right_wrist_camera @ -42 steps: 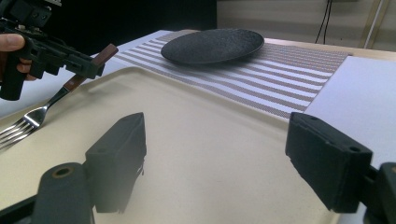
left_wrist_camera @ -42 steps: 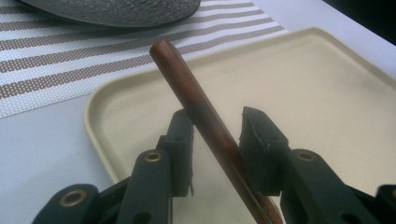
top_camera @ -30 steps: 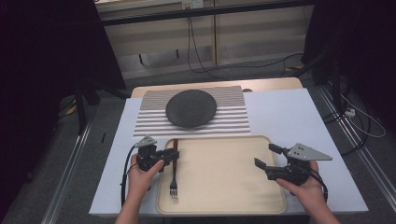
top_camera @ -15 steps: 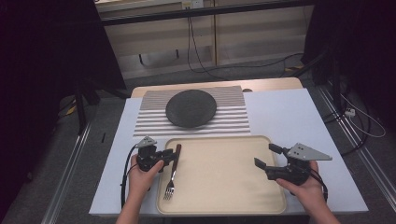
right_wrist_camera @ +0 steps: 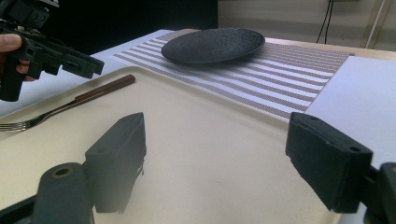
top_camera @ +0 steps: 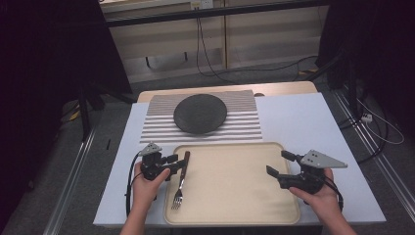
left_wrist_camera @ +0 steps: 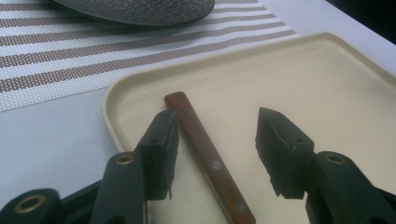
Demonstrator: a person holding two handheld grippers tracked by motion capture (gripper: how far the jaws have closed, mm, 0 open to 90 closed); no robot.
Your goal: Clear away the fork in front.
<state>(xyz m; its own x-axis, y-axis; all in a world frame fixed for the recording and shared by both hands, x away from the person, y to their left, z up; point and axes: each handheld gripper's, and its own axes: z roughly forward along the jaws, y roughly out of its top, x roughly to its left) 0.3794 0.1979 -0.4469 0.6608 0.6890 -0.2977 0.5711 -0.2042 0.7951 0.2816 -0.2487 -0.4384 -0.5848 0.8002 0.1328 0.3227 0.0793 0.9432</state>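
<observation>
Your left gripper [left_wrist_camera: 217,140] has its jaws spread astride the fork's wooden handle [left_wrist_camera: 208,156]. The right gripper view adds the fork's tines [right_wrist_camera: 14,125]. Your right gripper [top_camera: 280,164], jaws spread, hovers over the tray [top_camera: 235,196].

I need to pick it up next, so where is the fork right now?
The fork lies at the left end of the beige tray, tines toward the person, wooden handle between the open jaws of the left gripper.
</observation>
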